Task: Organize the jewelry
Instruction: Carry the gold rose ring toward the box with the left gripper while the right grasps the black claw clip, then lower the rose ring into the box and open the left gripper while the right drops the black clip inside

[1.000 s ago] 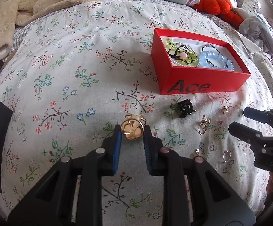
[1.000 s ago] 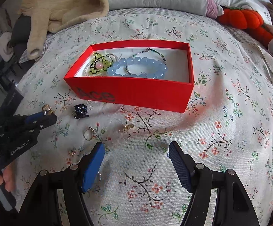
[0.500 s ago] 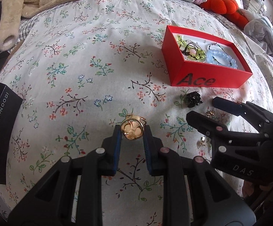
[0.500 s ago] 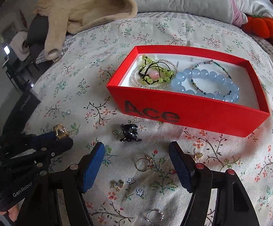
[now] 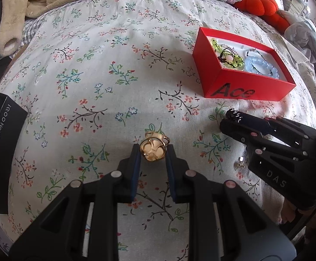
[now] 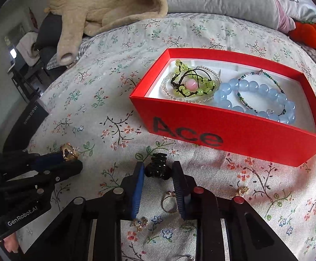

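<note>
My left gripper (image 5: 153,152) is shut on a gold ring with a cream flower (image 5: 153,150), held just above the floral bedsheet. My right gripper (image 6: 158,169) has its jaws closing, and both blue pads touch the sides of a black hair clip (image 6: 158,169) lying on the sheet. In front of the clip stands the red "Ace" box (image 6: 223,130), holding a green bead bracelet (image 6: 190,82) and a blue bead bracelet (image 6: 258,95). In the left wrist view the right gripper (image 5: 229,119) reaches in from the right, below the red box (image 5: 245,89).
Loose pieces lie under my right gripper: a thin gold ring (image 6: 168,202), a gold earring (image 6: 241,190) and a small flower stud (image 6: 140,221). A black phone box (image 5: 1,152) sits at the bed's left edge. A beige garment (image 6: 105,6) and orange plush pumpkin (image 5: 260,6) lie beyond.
My right gripper moved in over the black hair clip and its wide jaws drew in around it. My left gripper kept the gold ring and hardly moved.
</note>
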A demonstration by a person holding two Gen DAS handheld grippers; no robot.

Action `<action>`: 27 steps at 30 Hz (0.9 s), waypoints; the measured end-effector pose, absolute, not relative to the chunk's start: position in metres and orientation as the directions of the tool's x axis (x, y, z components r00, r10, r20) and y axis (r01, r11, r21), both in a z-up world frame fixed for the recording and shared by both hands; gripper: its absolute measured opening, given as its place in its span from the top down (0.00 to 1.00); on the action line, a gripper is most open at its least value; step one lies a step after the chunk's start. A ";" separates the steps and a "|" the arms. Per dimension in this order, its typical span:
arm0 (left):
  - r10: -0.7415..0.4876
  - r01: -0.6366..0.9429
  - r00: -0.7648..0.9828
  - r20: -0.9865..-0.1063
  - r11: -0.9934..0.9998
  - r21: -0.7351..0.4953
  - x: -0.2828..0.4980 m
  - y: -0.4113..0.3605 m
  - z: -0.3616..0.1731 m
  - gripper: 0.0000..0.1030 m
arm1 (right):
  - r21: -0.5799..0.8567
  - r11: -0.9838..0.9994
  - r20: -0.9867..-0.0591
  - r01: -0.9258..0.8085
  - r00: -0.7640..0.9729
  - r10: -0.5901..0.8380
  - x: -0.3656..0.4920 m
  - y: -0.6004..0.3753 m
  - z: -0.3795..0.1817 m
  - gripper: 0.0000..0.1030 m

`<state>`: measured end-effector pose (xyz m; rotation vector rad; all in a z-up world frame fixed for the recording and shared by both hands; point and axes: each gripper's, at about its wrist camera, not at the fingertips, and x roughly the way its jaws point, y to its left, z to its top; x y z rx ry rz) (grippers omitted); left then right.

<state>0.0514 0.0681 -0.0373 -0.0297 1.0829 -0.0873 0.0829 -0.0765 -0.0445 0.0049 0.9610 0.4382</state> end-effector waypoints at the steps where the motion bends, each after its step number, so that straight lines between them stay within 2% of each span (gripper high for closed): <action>1: -0.084 0.057 0.467 -0.880 0.996 -0.065 0.052 0.068 -0.037 0.76 | 0.196 0.912 -0.790 -0.360 0.492 0.364 0.082 -0.077 -0.044 0.74; 10: -0.079 0.057 0.490 -0.868 0.997 -0.059 0.054 0.059 -0.026 0.76 | 0.196 0.900 -0.768 -0.390 0.509 0.388 0.071 -0.082 -0.017 0.74; 27: -0.162 0.058 0.581 -0.797 0.986 -0.159 0.074 0.028 0.025 0.76 | 0.222 0.917 -0.703 -0.331 0.597 0.386 0.076 -0.140 0.041 0.74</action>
